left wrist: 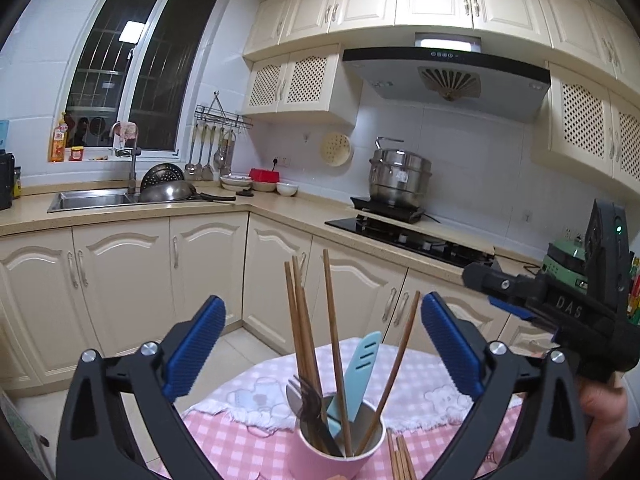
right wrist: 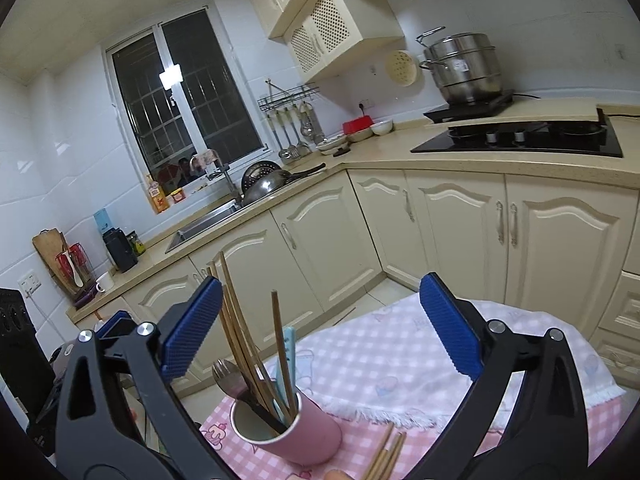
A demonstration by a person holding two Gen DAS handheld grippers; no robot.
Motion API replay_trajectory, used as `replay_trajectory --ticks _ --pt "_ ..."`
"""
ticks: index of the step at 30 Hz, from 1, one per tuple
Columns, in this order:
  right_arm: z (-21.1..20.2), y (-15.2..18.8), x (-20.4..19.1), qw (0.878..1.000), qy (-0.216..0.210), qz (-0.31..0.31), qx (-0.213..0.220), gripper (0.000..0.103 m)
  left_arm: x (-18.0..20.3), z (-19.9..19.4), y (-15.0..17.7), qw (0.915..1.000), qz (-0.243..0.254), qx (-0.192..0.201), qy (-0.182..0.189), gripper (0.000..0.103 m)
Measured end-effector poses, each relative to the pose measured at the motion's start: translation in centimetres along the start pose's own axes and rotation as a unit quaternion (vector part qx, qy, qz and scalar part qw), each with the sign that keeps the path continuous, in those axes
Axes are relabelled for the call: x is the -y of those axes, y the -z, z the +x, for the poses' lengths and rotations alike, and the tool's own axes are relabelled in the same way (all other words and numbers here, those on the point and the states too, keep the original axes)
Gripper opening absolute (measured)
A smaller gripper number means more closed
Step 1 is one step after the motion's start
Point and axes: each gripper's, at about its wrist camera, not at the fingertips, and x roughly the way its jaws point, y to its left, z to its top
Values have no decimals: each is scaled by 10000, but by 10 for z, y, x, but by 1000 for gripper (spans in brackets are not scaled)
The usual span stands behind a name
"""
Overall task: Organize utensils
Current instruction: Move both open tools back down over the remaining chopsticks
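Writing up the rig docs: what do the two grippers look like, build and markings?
Both match: black plastic linkage arms with silver pivot bolts, jaws faced with blue ribbed pads. Left gripper and right gripper each show that build in their own views. In the left view the right gripper's black body carries raised letters "DAS" and a small green light. No cables or sleeves visible.
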Motion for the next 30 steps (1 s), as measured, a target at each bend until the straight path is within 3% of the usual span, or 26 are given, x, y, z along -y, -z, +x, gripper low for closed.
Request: replay_trajectory --ticks 17,30 --pt "-36 17 24 9972 430 193 -589 97 17 -28 23 9987 133 -483 52 96" --pt "-37 63 41 9826 827 271 -1643 97 33 -22 59 9931 362 -1103 142 96"
